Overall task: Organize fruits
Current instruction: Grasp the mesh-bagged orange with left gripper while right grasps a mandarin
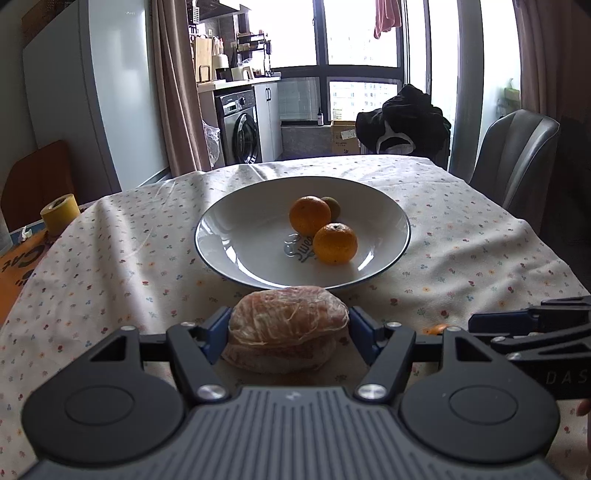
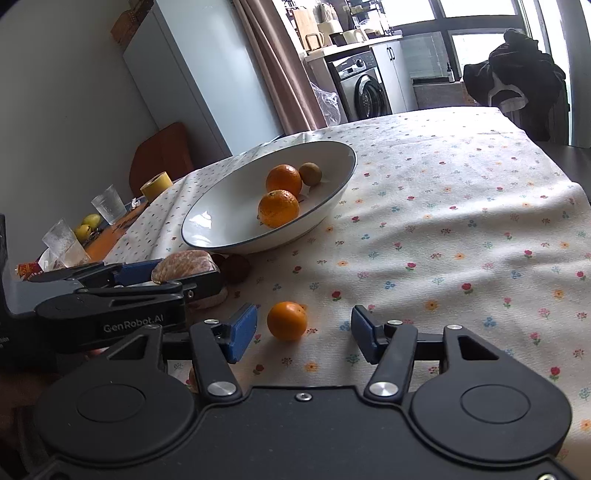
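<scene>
peeled fruit point(image 1: 288, 325) clamped in left claw point(image 1: 289, 334), before bowl point(image 1: 218, 236).

This is a lived-in home, a dining corner open to a small kitchen. A table point(image 1: 110, 258) under a flowered cloth stands before a washing machine point(image 1: 243, 129) set under a counter with cutting boards point(image 1: 203, 59), beside a tall white fridge point(image 1: 92, 92). Brown curtains point(image 1: 177, 85), a padded chair point(image 1: 517, 147) and laundry at the window point(image 1: 386, 18) say the same.
</scene>
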`<action>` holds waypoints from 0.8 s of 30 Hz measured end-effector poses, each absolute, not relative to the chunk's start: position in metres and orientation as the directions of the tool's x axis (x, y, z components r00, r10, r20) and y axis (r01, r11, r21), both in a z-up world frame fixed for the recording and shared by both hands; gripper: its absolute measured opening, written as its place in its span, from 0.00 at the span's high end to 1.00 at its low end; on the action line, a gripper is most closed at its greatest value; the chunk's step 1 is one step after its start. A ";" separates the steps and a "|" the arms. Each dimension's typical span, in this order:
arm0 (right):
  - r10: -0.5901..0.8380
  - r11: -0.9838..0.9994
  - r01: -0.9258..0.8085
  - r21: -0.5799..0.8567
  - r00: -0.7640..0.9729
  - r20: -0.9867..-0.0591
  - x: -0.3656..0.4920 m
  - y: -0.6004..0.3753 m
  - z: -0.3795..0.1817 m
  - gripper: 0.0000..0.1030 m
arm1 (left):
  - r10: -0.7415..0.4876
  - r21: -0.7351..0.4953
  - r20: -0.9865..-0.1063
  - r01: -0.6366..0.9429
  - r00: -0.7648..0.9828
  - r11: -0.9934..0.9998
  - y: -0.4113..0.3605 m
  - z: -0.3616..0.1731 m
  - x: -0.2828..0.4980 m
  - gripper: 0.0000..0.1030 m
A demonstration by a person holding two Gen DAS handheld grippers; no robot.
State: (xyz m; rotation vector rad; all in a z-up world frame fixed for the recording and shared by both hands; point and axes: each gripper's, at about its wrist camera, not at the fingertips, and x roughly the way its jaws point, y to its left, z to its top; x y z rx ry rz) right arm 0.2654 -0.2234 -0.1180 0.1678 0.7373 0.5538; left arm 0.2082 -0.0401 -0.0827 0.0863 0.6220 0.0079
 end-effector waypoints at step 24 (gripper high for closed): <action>0.544 0.837 -0.440 0.326 0.606 -0.580 0.277 -0.222 -0.104 0.78 | -0.015 0.008 -0.539 0.023 0.842 1.000 -0.027 -0.062 0.255 0.34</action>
